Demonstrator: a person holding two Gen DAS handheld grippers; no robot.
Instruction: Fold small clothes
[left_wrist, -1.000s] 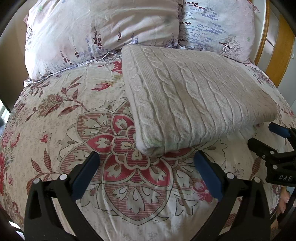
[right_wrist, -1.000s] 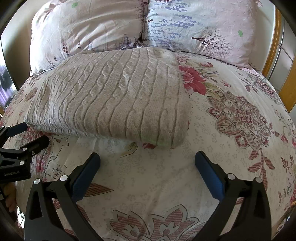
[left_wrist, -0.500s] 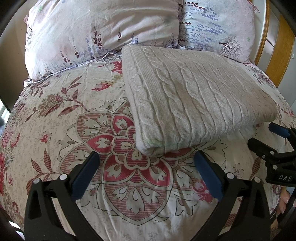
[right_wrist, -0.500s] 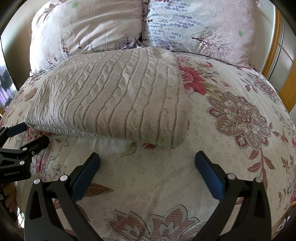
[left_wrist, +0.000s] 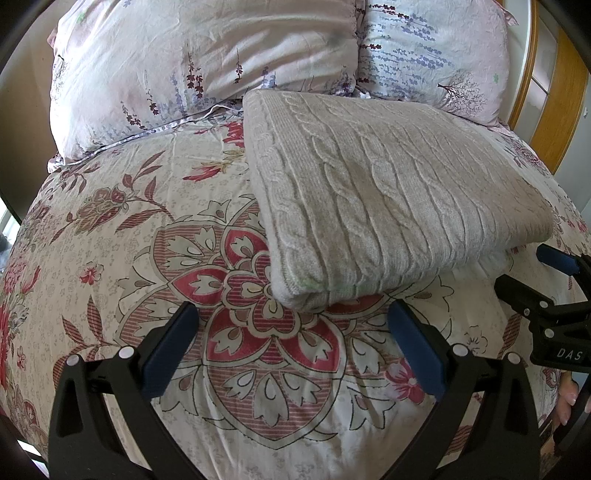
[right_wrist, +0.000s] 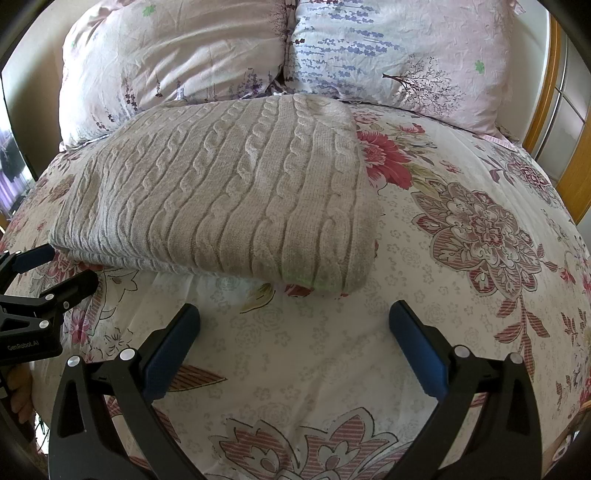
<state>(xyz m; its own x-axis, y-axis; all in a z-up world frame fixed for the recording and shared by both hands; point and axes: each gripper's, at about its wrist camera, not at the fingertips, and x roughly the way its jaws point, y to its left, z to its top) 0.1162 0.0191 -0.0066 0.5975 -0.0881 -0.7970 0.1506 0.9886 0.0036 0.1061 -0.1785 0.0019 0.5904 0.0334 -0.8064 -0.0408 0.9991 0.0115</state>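
My left tongs (left_wrist: 291, 325) hang just above the bed, their blue-padded fingers (left_wrist: 168, 349) spread wide and pinching nothing, with the near left corner of the folded cable-knit sweater (left_wrist: 388, 199) lying just beyond the gap between the tips. My right tongs (right_wrist: 293, 325) hover the same way, spread wide and empty, facing the sweater's near right corner across a strip of bare cover. The sweater is pale grey-beige and folded into a thick, tidy rectangle with its layered edges towards me; it rests flat on the floral duvet cover (left_wrist: 236, 369), which is cream with big red and maroon flower medallions. The sweater's far edge reaches up close to the two pillows (right_wrist: 177, 55) at the head of the bed, both in pale pink cases printed with lavender sprigs and small trees, sitting side by side and touching. In the left wrist view, my right tongs (left_wrist: 524, 277) show at the right edge, fingers parted, close to the sweater's right side but apart from it. In the right wrist view, my left tongs (right_wrist: 55, 267) show at the left edge, likewise parted and just beside the sweater's left end. A wooden bed frame (right_wrist: 550, 85) curves behind the pillows on the right.
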